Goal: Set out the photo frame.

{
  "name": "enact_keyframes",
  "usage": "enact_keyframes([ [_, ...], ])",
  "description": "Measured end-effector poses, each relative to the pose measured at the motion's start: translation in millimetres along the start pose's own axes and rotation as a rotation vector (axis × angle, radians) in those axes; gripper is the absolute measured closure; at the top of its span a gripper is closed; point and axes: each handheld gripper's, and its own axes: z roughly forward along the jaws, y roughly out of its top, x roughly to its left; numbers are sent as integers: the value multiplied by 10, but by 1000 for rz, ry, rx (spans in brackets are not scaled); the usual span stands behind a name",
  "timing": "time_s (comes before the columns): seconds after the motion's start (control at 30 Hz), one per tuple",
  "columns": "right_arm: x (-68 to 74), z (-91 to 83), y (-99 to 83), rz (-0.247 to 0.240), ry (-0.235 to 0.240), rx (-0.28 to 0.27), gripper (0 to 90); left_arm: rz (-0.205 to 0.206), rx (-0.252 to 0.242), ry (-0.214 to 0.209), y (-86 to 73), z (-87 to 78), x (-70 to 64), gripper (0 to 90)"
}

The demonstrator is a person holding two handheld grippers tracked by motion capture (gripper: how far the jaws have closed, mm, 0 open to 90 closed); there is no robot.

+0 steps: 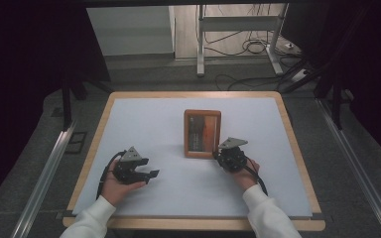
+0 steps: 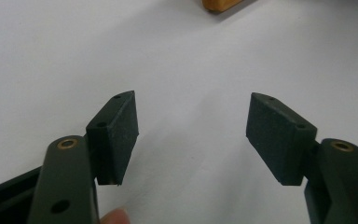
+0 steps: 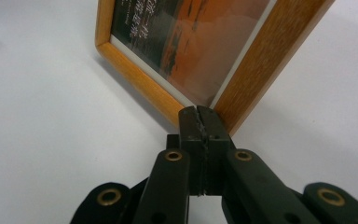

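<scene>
Right hand-held gripper point(image 1: 220, 154) touches picture frame point(image 1: 202, 133), lengthwise away from person.

Bare mat point(image 1: 144, 124) left – frame point(image 1: 202, 133) blocks right claw point(image 1: 222, 153).

Frame point(image 1: 202, 133) mid-table point(image 1: 144, 208), btwn grippers

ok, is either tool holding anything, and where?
No. The left tool is open over bare table. The right tool is shut, tips at the picture frame's near corner, nothing visibly pinched between them.
</scene>
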Motion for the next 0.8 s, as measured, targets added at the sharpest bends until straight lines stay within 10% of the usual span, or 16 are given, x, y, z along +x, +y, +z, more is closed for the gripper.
enact_keyframes([
  [0.4,0,-121,14,12,51,-50,840,11,5,-8,11,18,9,340],
  [0.57,-24,-224,3,25,75,-85,450,13,5,-2,5,6,3,338],
  [0.8,5,-397,-36,36,25,-100,294,15,-2,4,-4,-21,-3,339],
])
